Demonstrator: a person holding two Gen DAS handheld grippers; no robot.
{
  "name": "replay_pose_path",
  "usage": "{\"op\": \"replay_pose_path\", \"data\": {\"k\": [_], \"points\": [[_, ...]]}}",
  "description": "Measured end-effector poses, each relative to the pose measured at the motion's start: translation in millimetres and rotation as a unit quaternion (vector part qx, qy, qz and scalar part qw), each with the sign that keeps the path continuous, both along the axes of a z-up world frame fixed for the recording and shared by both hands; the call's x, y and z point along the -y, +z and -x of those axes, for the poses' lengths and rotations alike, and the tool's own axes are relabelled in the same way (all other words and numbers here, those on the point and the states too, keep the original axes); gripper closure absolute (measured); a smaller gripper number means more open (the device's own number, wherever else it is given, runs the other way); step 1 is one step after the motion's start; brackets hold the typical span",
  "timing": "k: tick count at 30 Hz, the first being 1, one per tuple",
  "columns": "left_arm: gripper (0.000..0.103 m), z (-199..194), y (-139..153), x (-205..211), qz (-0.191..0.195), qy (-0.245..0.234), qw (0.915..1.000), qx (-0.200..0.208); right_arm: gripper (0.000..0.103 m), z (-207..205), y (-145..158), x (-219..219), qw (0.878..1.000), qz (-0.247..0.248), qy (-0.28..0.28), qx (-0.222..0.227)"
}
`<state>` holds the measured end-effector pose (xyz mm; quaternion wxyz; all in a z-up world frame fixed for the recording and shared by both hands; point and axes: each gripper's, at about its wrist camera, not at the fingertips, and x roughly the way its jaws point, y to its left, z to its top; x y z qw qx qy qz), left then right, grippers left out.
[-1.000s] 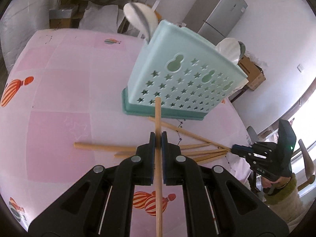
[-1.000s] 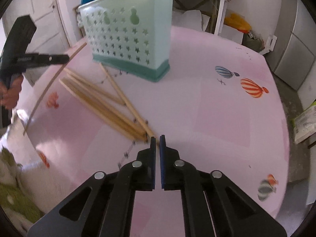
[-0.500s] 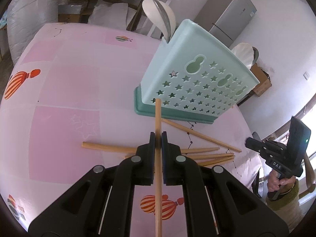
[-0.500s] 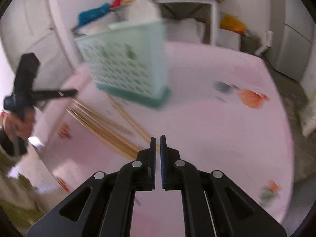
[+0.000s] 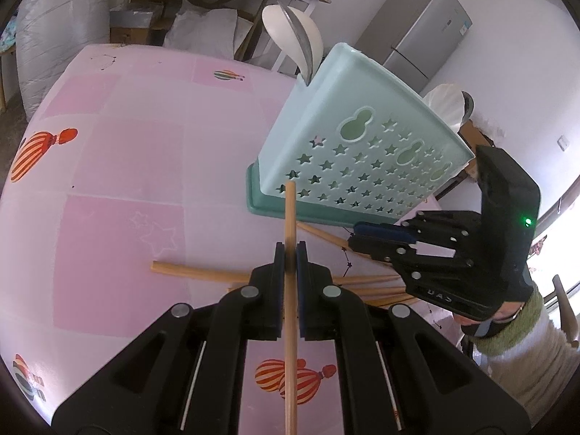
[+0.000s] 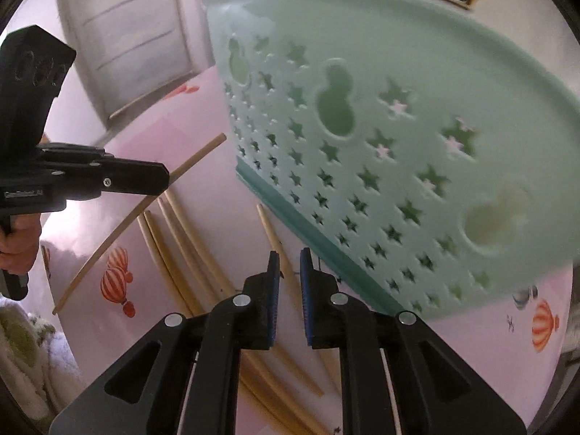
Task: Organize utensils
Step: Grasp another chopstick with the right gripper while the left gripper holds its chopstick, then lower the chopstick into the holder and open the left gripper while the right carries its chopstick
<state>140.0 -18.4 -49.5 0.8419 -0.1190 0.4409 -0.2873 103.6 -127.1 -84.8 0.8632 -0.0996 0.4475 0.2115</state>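
Note:
My left gripper (image 5: 289, 250) is shut on a wooden chopstick (image 5: 290, 290) whose tip points at the mint utensil basket (image 5: 362, 152). Two spoons (image 5: 297, 41) stand in the basket. Several more chopsticks (image 6: 174, 239) lie on the pink table in front of it. My right gripper (image 6: 289, 259) hovers low over that pile, close to the basket (image 6: 380, 145). Its jaws are opening, with one lying chopstick (image 6: 275, 243) seen below the gap and nothing gripped. The left gripper (image 6: 159, 179) with its chopstick (image 6: 119, 224) shows in the right wrist view.
The pink tablecloth (image 5: 127, 166) with balloon prints has free room left of the basket. A grey fridge (image 5: 420, 36), a bench with bags (image 5: 203, 25) and a white door (image 6: 134, 36) stand behind. A person's sleeve (image 5: 525, 355) is at the right.
My right gripper swept from the table's near side up to the basket and over the chopstick pile, and its jaws parted slightly. The left gripper kept still, holding its chopstick.

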Motion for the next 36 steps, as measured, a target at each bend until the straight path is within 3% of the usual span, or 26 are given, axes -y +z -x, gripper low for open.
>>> {"op": "replay_pose_path", "data": {"k": [3, 7, 14, 18, 22, 28, 32, 36], "points": [[0.099, -0.7, -1.2, -3.5, 0.003, 0.003, 1.0, -0.002, 0.091, -9.0, -1.3, -4.6, 1.0, 0.006, 0.016, -0.013], [0.099, -0.9, -4.0, -9.8, 0.005, 0.004, 1.0, -0.003, 0.083, -12.3, -2.0, -4.7, 0.999, 0.024, 0.034, -0.023], [0.099, -1.9, -3.9, -10.7, 0.005, 0.005, 1.0, -0.004, 0.082, -18.4, -8.2, -14.9, 0.997, 0.048, 0.049, -0.021], [0.099, -1.0, -2.8, -11.0, 0.006, 0.006, 1.0, -0.001, 0.095, -20.6, -9.3, -20.2, 0.997, 0.041, 0.064, -0.024], [0.099, 1.5, 0.1, -11.8, 0.007, 0.008, 0.9999, 0.004, 0.096, -14.7, -7.6, -30.5, 0.994, 0.07, 0.085, 0.002], [0.099, 7.5, 8.9, -13.9, 0.006, 0.011, 0.9998, 0.017, 0.096, 3.0, 21.8, -36.0, 0.99, 0.087, 0.097, 0.06], [0.099, 11.8, 16.6, -16.1, 0.008, 0.009, 0.9995, 0.028, 0.097, 21.3, 57.3, -21.0, 0.987, 0.082, 0.072, 0.118], [0.099, 16.3, 24.1, -17.0, 0.011, 0.005, 0.9992, 0.039, 0.097, 47.5, 97.1, 14.2, 0.983, 0.048, 0.011, 0.178]]}}
